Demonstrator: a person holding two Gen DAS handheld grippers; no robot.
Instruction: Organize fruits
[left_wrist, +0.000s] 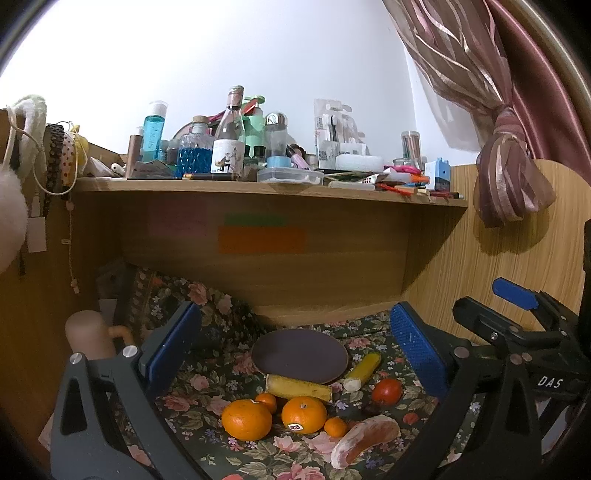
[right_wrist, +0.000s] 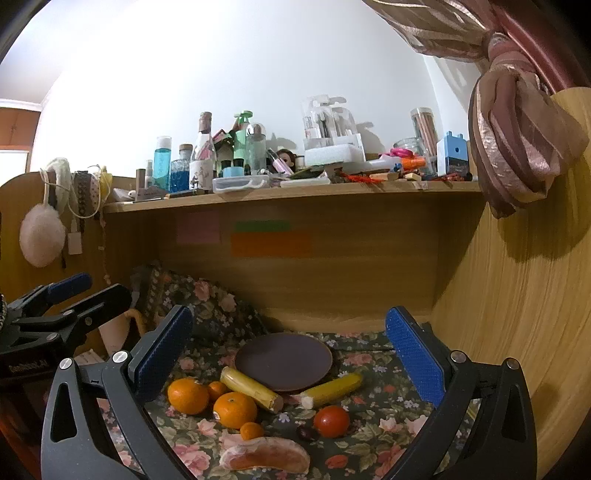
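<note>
On the floral cloth (left_wrist: 207, 417) lie two large oranges (left_wrist: 246, 420) (left_wrist: 304, 414), two small ones (left_wrist: 266, 401) (left_wrist: 335, 427), two banana pieces (left_wrist: 298, 387) (left_wrist: 364, 370), a red tomato (left_wrist: 386, 391) and a peeled pomelo wedge (left_wrist: 365, 439). Behind them sits a dark empty plate (left_wrist: 300, 355). The right wrist view shows the same plate (right_wrist: 283, 361), tomato (right_wrist: 331, 421), wedge (right_wrist: 265, 459) and oranges (right_wrist: 235, 409). My left gripper (left_wrist: 291, 350) is open above the fruit. My right gripper (right_wrist: 291, 354) is open too, holding nothing.
A wooden shelf (left_wrist: 258, 186) crowded with bottles and boxes overhangs the desk alcove. A wooden side panel (right_wrist: 517, 314) and a tied pink curtain (right_wrist: 517, 140) close off the right. A pink cup (left_wrist: 88, 334) stands at the left. A small dark fruit (right_wrist: 307, 432) lies beside the tomato.
</note>
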